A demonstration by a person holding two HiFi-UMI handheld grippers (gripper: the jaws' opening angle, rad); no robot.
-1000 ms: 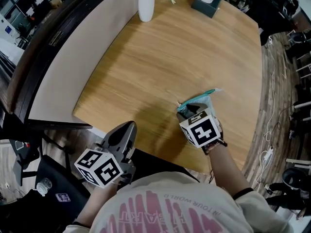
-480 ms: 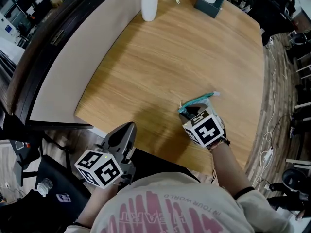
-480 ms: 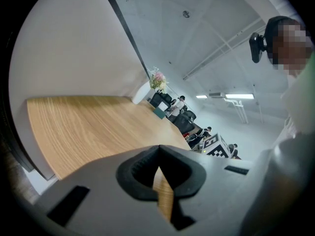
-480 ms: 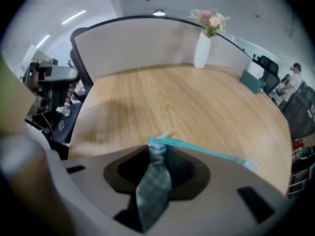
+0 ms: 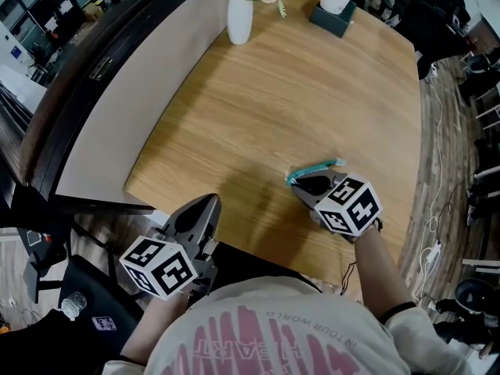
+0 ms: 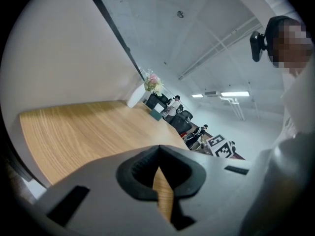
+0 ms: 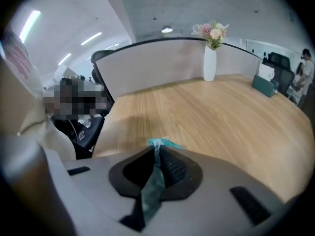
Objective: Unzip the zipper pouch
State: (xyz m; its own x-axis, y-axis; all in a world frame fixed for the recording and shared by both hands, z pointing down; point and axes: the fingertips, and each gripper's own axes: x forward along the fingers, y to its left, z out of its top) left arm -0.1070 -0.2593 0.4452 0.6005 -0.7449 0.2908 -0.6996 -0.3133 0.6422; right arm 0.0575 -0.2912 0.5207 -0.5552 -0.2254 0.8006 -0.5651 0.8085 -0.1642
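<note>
A teal zipper pouch (image 5: 316, 167) lies near the front right of the wooden table (image 5: 273, 92). My right gripper (image 5: 306, 184) reaches it from the near side, and its jaws are closing with the pouch's near edge between them. In the right gripper view the pads pinch the teal fabric (image 7: 152, 191), and a corner of it (image 7: 160, 142) pokes out past the tips. My left gripper (image 5: 205, 203) is shut on nothing and hangs off the table's front left edge. Its closed tips (image 6: 158, 168) point along the tabletop in the left gripper view.
A white vase with flowers (image 5: 240, 18) and a dark green tissue box (image 5: 332, 10) stand at the table's far end. A grey partition (image 5: 101, 116) runs along the left side. Cables (image 5: 433, 209) trail on the floor to the right.
The right gripper's jaws have closed onto the pouch. The gripper and pouch have shifted slightly right, and the pouch now looks flatter. The left gripper has stayed where it was.
</note>
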